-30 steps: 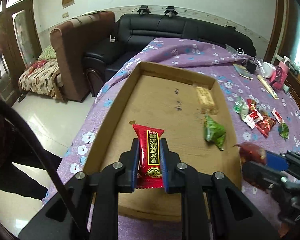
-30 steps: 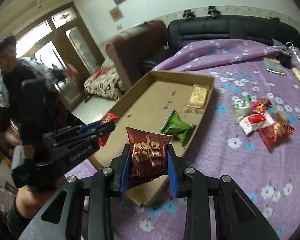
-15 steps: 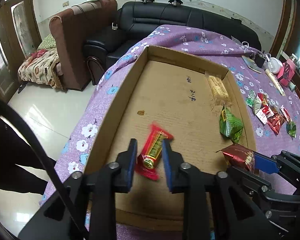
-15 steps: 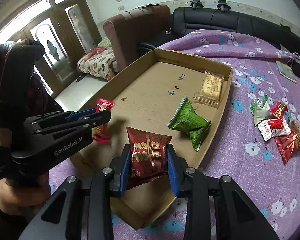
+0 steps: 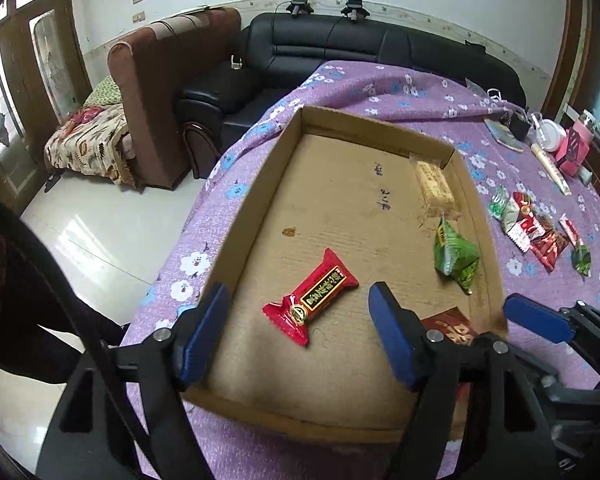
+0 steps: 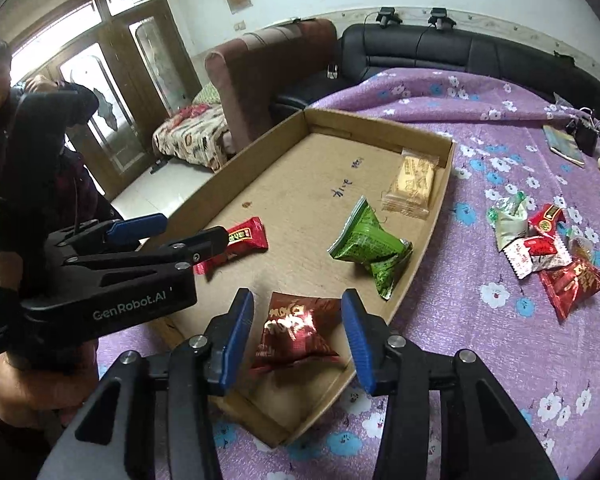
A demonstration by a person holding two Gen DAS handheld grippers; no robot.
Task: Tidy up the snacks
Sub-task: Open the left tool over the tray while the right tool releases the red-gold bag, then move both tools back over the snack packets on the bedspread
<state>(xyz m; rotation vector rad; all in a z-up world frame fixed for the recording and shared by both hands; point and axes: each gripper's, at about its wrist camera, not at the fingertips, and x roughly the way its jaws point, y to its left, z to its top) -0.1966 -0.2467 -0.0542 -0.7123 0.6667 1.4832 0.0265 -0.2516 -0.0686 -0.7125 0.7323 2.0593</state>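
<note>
A shallow cardboard box (image 5: 244, 240) (image 6: 432, 240) lies on the purple flowered tablecloth. A red snack bar (image 5: 312, 298) (image 6: 244, 238) lies loose on the box floor, below and between the fingers of my left gripper (image 5: 298, 296) (image 6: 176, 232), whose jaws are opening wide and touch nothing. A dark red foil packet (image 6: 296, 332) (image 5: 452, 326) rests on the floor at the box's near right corner. My right gripper (image 6: 296, 312) straddles it with jaws opening, pads clear of the foil. A green packet (image 5: 454, 258) (image 6: 370, 246) and a beige cracker pack (image 5: 434, 188) (image 6: 414, 180) lie further in.
Several loose snacks (image 5: 532, 232) (image 6: 540, 248) are scattered on the cloth right of the box. A book and small items sit at the far right edge. A black sofa (image 5: 340, 52) and brown armchair (image 5: 160, 92) stand beyond the table. A person (image 6: 4, 92) stands at the left.
Both grippers have let go: the red bar dropped from the left gripper onto the box floor and lies slanted, and the dark red packet settled out of the right gripper. Both jaws spread wider.
</note>
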